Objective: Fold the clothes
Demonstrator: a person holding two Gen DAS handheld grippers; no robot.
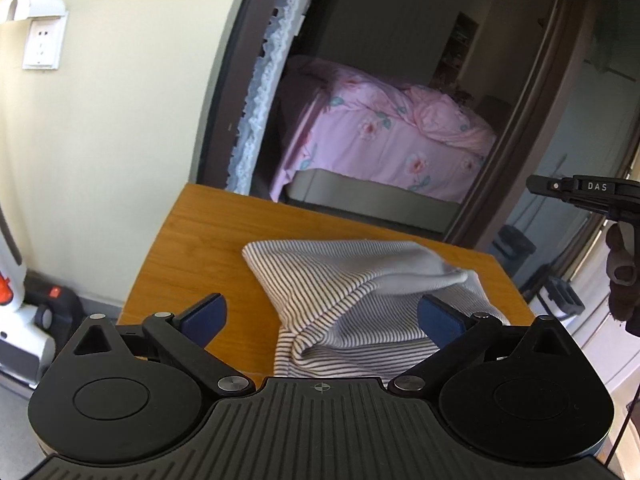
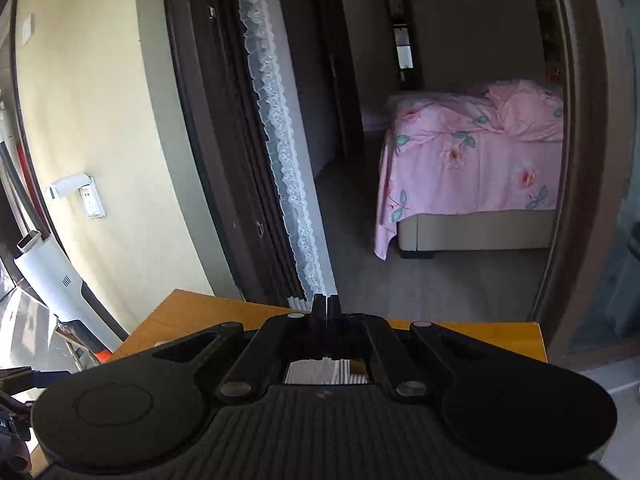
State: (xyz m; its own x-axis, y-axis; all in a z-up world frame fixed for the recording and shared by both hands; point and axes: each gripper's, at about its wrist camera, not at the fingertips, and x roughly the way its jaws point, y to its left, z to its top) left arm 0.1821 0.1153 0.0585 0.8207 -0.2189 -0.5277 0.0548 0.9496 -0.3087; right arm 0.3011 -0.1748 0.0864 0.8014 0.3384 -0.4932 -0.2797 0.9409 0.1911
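Observation:
A striped white-and-grey garment (image 1: 352,300) lies partly folded on the wooden table (image 1: 192,248), bunched toward the near right corner. My left gripper (image 1: 320,316) hovers just above its near edge, blue pads (image 1: 204,316) wide apart and nothing between them. The right gripper (image 1: 532,185) shows at the right edge of the left wrist view, held by a hand (image 1: 622,276) well above the table. In the right wrist view its fingers (image 2: 327,312) are pressed together, empty, raised over the table (image 2: 192,312). A sliver of the garment (image 2: 320,372) shows beneath them.
A doorway with a lace curtain (image 1: 260,92) lies behind the table, opening on a pink flowered bed (image 1: 384,132). A wall socket (image 1: 40,44) is at the upper left. A white vacuum (image 2: 60,280) leans left of the table. Dark bins (image 1: 516,248) stand on the floor at right.

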